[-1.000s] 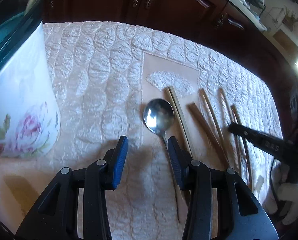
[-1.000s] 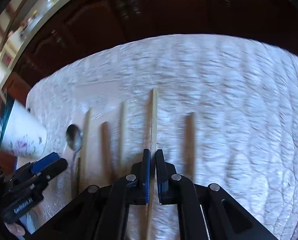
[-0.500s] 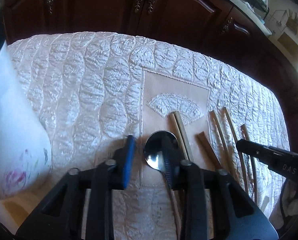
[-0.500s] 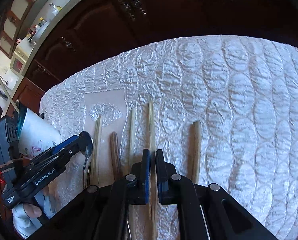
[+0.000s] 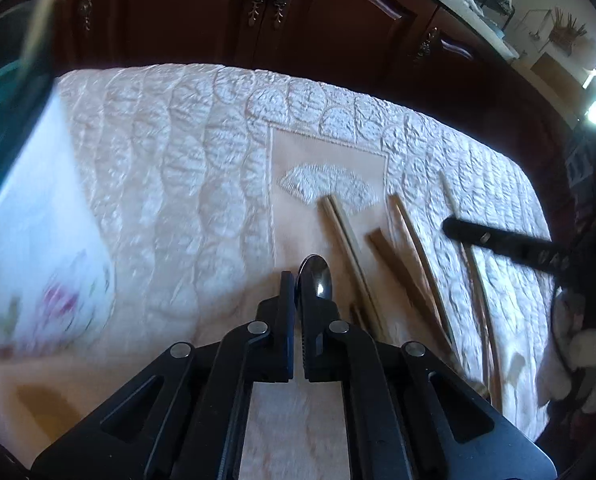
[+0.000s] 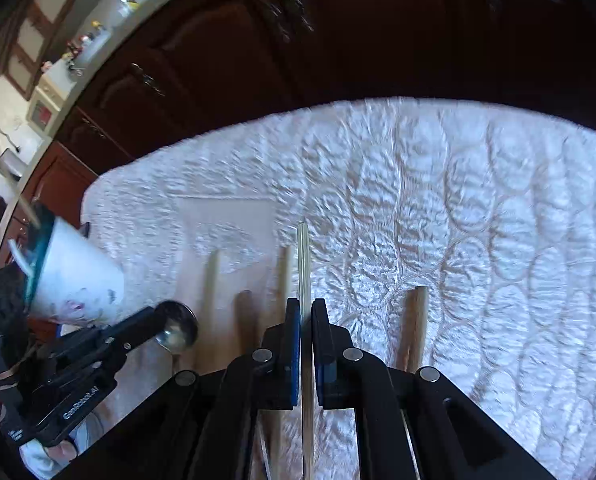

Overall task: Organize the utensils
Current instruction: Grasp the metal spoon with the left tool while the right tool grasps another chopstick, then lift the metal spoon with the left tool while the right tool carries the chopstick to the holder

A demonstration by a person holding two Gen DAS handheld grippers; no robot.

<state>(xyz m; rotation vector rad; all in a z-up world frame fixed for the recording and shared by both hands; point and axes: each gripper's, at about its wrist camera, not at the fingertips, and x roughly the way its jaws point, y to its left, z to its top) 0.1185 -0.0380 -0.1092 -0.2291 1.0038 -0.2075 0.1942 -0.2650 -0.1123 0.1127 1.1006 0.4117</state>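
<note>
A quilted white tablecloth [image 5: 170, 168] covers the table, with a floral cup [image 5: 38, 264] standing at its left. Wooden chopsticks [image 5: 409, 264] lie side by side near the middle. The left gripper [image 5: 296, 280] is clamped on the metal spoon [image 5: 317, 276], by its bowl. The right gripper [image 6: 305, 312] pinches one pale chopstick [image 6: 302, 256].

A quilted cloth [image 5: 186, 168] covers the table, with cabinets [image 5: 202, 8] behind it. On the cloth a cup [image 5: 38, 240] stands at the left, and a spoon [image 5: 315, 280] lies to its right beside a row of chopsticks [image 5: 347, 240] that run side by side toward the cabinets. Farthest right, one chopstick [image 6: 415, 320] lies apart from the row.
</note>
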